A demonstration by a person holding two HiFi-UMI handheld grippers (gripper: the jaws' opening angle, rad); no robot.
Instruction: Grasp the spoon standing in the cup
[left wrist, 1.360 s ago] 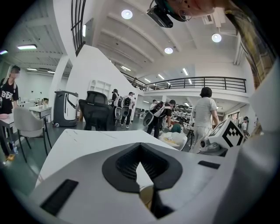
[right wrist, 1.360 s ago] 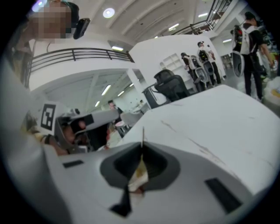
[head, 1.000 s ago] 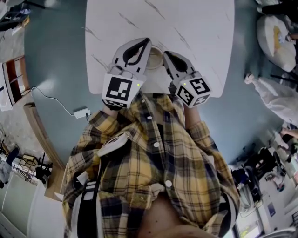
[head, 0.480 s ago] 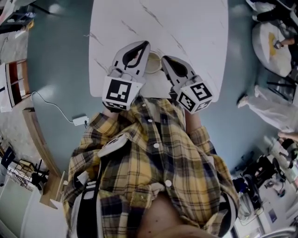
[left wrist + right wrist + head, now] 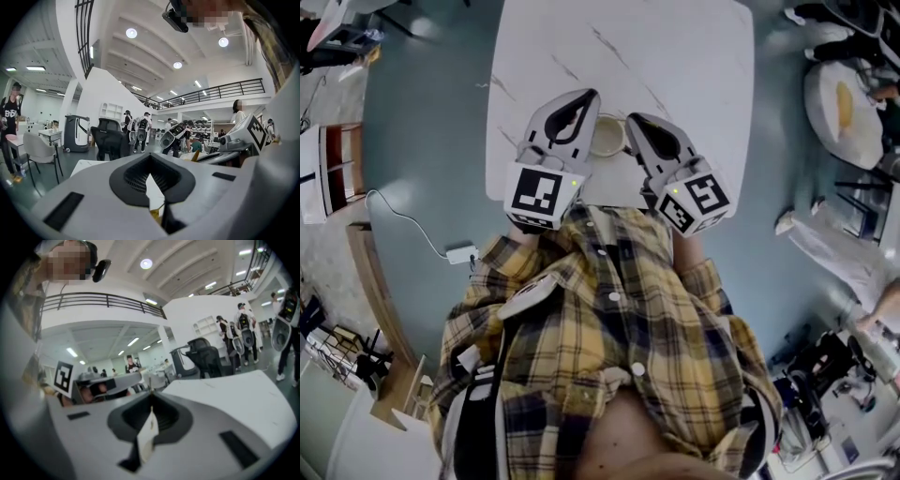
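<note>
A beige cup (image 5: 607,139) stands near the front edge of the white marbled table (image 5: 675,75), between my two grippers. I cannot make out the spoon in the head view. A thin yellowish tip (image 5: 195,155) in the left gripper view may be the spoon. My left gripper (image 5: 592,94) lies just left of the cup with its jaws together and nothing between them. On the other side of the cup is my right gripper (image 5: 631,119), jaws also shut and empty. In each gripper view the jaws meet at the tip, at the left gripper (image 5: 150,158) and the right gripper (image 5: 151,393).
A power strip (image 5: 461,253) with its cable lies on the floor at the left, beyond a low shelf (image 5: 333,169). A round table (image 5: 844,103) and people stand at the right. A black office chair (image 5: 108,138) stands past the table's far side.
Both grippers stay beside the cup, shut. The head view has shifted a little, so the table sits slightly differently in the frame.
</note>
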